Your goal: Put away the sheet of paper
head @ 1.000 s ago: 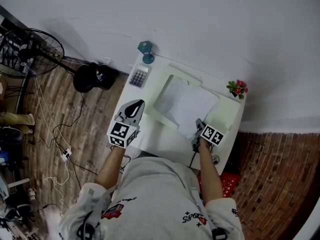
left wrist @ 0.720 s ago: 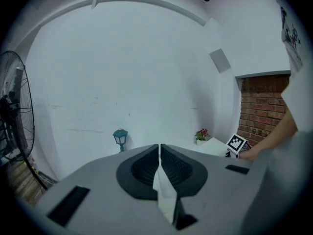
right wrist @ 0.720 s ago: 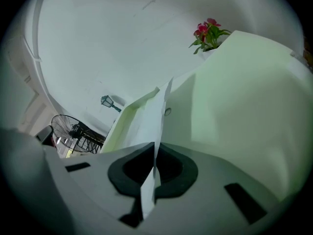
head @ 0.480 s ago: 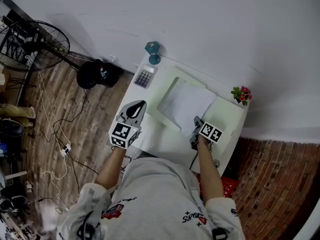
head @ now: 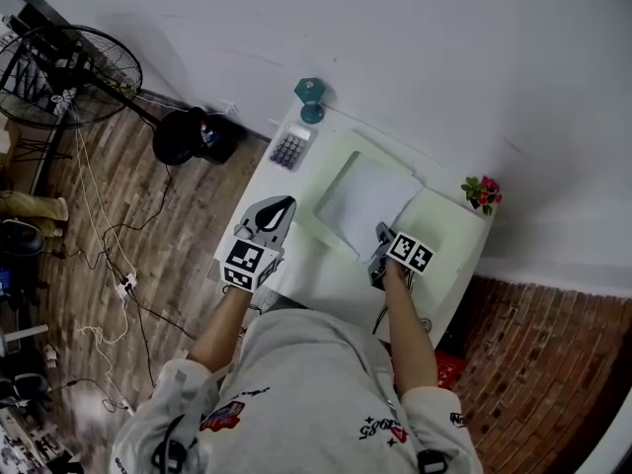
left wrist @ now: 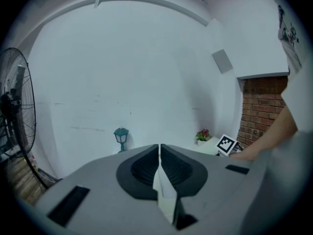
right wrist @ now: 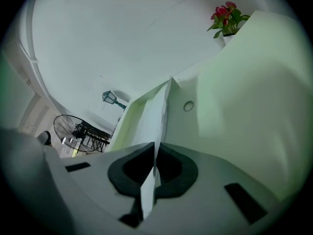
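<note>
A white sheet of paper (head: 363, 197) lies on an open pale green folder (head: 334, 161) on the white table (head: 326, 276). My right gripper (head: 378, 241) is at the sheet's near right corner and is shut on it. In the right gripper view the paper (right wrist: 152, 114) runs edge-on out from between the jaws of the right gripper (right wrist: 155, 148), along the folder (right wrist: 244, 92). My left gripper (head: 281, 203) hovers over the table's left edge, beside the folder. Its jaws are shut with nothing in them, as the left gripper view also shows for the left gripper (left wrist: 159, 148).
At the table's far left corner stand a calculator (head: 288, 149) and a small teal lamp (head: 311, 100). A potted red flower (head: 484, 191) sits at the far right. On the floor to the left are a standing fan (head: 69, 72), a black bag (head: 193, 136) and cables.
My right gripper has moved away from the person, sliding the sheet further onto the folder. The left gripper has hardly moved.
</note>
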`<state>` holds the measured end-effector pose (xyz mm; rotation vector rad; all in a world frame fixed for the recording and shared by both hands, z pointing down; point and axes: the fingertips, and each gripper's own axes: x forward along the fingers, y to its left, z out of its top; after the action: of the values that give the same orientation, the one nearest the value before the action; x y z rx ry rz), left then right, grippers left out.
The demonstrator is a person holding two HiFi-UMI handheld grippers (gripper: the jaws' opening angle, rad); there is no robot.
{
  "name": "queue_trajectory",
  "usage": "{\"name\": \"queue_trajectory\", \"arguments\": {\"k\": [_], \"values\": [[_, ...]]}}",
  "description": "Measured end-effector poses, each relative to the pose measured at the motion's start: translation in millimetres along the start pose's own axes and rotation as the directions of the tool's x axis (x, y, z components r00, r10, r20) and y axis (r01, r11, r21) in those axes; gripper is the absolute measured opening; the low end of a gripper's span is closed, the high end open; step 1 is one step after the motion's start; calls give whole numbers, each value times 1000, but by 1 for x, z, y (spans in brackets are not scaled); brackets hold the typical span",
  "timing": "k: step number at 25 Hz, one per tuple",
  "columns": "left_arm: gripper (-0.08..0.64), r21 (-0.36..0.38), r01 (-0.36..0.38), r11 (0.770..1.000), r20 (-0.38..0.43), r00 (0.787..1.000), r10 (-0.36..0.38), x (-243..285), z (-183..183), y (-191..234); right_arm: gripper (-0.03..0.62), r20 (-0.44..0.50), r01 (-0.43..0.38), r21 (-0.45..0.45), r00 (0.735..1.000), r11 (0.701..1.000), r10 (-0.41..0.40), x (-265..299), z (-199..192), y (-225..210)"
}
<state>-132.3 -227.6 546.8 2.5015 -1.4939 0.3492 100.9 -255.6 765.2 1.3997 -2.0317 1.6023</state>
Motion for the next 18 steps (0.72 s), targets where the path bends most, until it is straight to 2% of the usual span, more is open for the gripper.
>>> {"name": "queue_trajectory", "arguments": {"k": [6,12,18], "values": [[28,-12,-2,1000,-9,1000,2,1,-3,3,9,-28,-6,-34,1000,999,5,17,0,14],[28,-13,-13,1000,-10,1000,13,2,-6,11,11,-46,-26,-24,999,999,25,32,1,24],[28,-33,-24,999,-27,999,24,0,-11,18,15,-105,-61,-24,993,998,58,44,-7,34]]}}
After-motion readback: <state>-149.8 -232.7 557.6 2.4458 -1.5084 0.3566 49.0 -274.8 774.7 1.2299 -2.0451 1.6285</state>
